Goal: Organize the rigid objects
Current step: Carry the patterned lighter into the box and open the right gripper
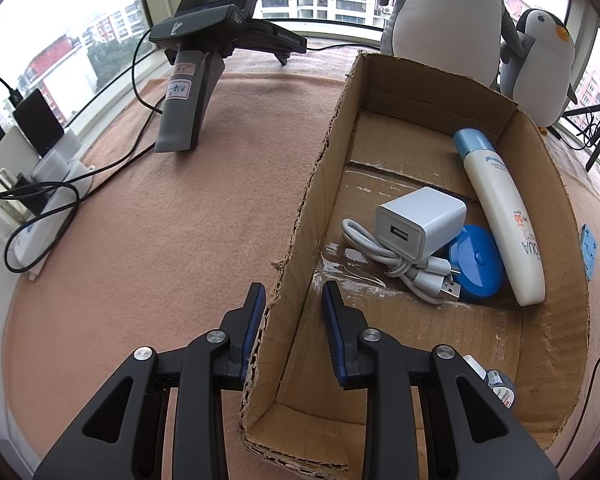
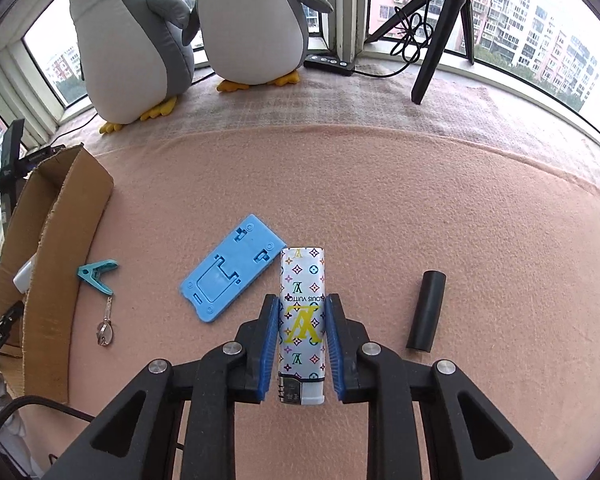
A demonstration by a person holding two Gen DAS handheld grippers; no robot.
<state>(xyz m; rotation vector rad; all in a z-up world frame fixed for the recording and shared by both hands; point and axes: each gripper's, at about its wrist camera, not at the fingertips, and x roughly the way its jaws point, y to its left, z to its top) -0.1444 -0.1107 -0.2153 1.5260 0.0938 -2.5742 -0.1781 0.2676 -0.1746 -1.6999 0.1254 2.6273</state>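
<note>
Only the left wrist view looks into the corrugated cardboard box [image 1: 380, 152], where a white USB charger [image 1: 420, 220], coiled cable [image 1: 400, 264], round blue tin [image 1: 478, 264] and sunscreen bottle [image 1: 500, 220] lie; the left gripper [image 1: 294, 300] straddles the box's near-left wall, jaws spread. Only the right wrist view shows the right gripper [image 2: 302, 312] pinching a glossy patterned lighter [image 2: 302, 312], beside a blue plastic phone stand [image 2: 232, 268], teal clip [image 2: 98, 276], key [image 2: 106, 328] and black cylinder [image 2: 426, 310] on pink felt.

A small labelled item [image 1: 500, 386] in the cardboard box [image 1: 540, 360] is mostly hidden behind the left gripper's arm. The blue round case [image 1: 480, 264] is partly covered by the white charger [image 1: 420, 220]. The larger penguin's [image 1: 452, 12] head is cut off by the frame edge.
</note>
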